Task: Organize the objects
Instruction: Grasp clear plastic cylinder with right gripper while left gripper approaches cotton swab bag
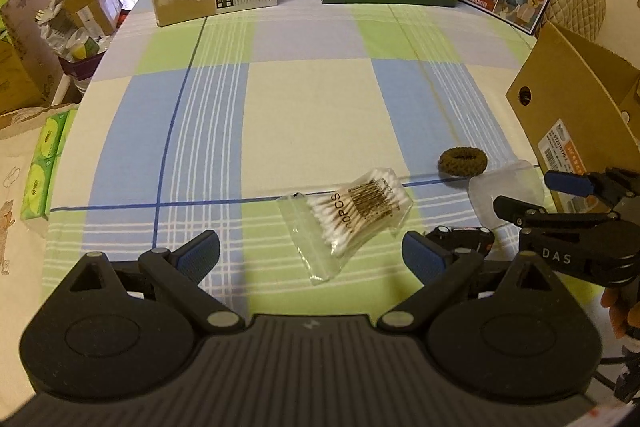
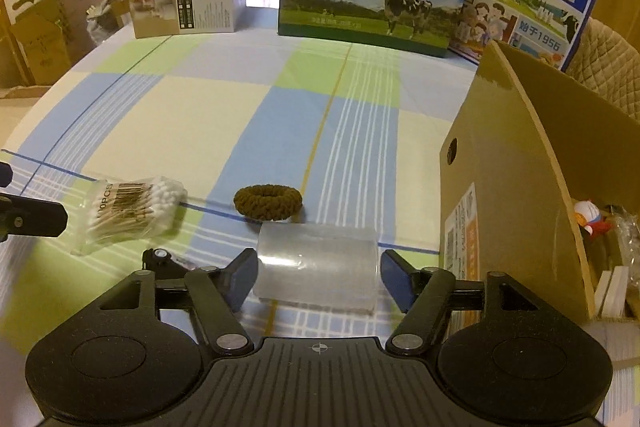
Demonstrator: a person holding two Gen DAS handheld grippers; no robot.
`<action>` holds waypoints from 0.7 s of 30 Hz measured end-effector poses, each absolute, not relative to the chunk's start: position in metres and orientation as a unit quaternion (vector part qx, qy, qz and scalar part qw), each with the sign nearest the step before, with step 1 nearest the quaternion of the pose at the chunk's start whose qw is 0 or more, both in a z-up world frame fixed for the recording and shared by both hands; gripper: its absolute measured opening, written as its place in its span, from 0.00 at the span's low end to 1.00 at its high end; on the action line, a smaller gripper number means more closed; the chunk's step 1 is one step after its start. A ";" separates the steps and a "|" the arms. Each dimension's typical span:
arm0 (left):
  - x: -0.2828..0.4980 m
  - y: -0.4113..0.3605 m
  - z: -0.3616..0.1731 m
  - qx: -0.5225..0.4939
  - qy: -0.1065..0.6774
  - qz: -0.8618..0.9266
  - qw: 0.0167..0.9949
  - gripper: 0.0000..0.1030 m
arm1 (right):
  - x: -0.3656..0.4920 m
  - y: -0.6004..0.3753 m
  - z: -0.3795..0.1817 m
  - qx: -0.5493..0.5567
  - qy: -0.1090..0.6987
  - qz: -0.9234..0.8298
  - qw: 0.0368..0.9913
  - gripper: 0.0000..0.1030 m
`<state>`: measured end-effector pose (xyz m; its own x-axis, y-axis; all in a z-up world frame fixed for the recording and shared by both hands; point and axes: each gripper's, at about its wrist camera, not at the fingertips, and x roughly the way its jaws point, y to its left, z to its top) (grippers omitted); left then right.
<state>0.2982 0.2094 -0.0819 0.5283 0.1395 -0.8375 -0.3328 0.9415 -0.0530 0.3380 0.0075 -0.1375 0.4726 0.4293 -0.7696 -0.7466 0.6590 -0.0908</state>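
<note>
Your right gripper [image 2: 318,277] is spread wide around the clear plastic roll [image 2: 316,269], which lies just left of the open cardboard box [image 2: 516,163], probably where it belongs. Your left gripper [image 1: 311,255], also wide apart and empty, faces the cotton swab bag [image 1: 352,219], further left of that box.

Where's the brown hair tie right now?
On the checked tablecloth, the brown hair tie lies just beyond the clear roll, right of the cotton swab bag.
</note>
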 end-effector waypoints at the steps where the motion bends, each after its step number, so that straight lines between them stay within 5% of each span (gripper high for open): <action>1: 0.300 0.211 -0.084 -0.103 0.468 0.135 0.867 0.93 | 0.339 0.009 -0.138 -0.214 0.374 0.357 0.829 0.65; 21: 0.323 0.216 -0.111 -0.060 0.481 0.101 0.869 0.91 | 0.348 0.004 -0.152 -0.216 0.391 0.380 0.810 0.67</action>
